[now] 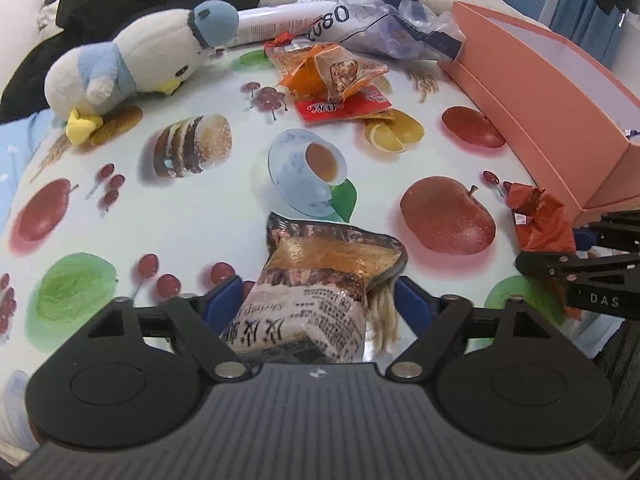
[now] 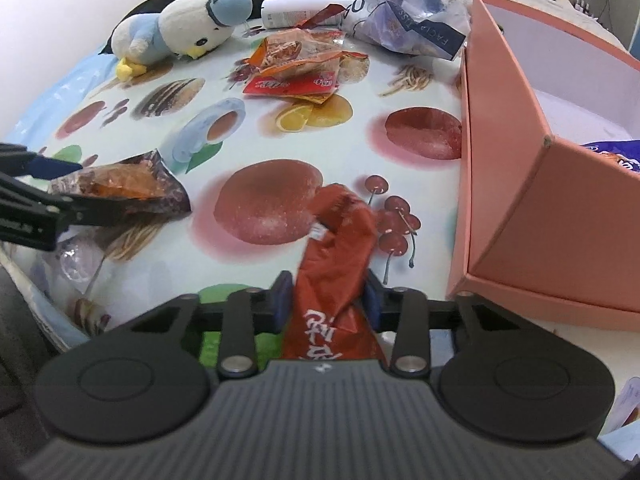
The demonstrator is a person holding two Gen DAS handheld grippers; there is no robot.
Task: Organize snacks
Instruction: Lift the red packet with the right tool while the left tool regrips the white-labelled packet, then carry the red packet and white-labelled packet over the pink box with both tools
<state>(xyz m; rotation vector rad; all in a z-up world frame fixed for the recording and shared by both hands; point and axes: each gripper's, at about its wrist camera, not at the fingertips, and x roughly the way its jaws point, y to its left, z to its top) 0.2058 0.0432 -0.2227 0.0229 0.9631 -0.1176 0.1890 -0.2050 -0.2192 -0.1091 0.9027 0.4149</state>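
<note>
So both grippers are straddling a snack each. Going left to right: the plush bird (image 1: 136, 68) lies at about 10 o'clock on the printed tablecloth (image 1: 192, 220), not a snack, just in the way. Then the left gripper (image 1: 320, 300) at 6 o'clock in its own view has the newsprint-pattern snack pack (image 1: 320, 280) between its blue pads (image 1: 224, 300). The jaws stand wide and I see a gap on the right side, so to me it's not clamped, more hovering around it. At 12 o'clock there's the loose pile of orange and red packets (image 1: 340, 84), with a white tube (image 1: 280, 20) and a crinkled clear bag (image 1: 400, 28) behind it.

The right gripper (image 2: 326, 300) has the red-brown packet (image 2: 340, 248) between its fingers, and here the pads look pressed against the wrapper, so I'd call that a grasp. The pink box (image 2: 540, 184) sits at 2 to 3 o'clock in the right wrist view, open, with something blue-purple already inside.

What could go wrong, I'd guess:
- the left pack is puffy and slick, so it could squirt out when squeezed
- the red packet is held low on a floppy end, so it might sag and catch the box wall
- the two grippers are close and could bump

Count: two grippers, one plush, one box, one tube, one clear bag, two snacks being handled. The pile is maybe three or four packets, can't separate them.
</note>
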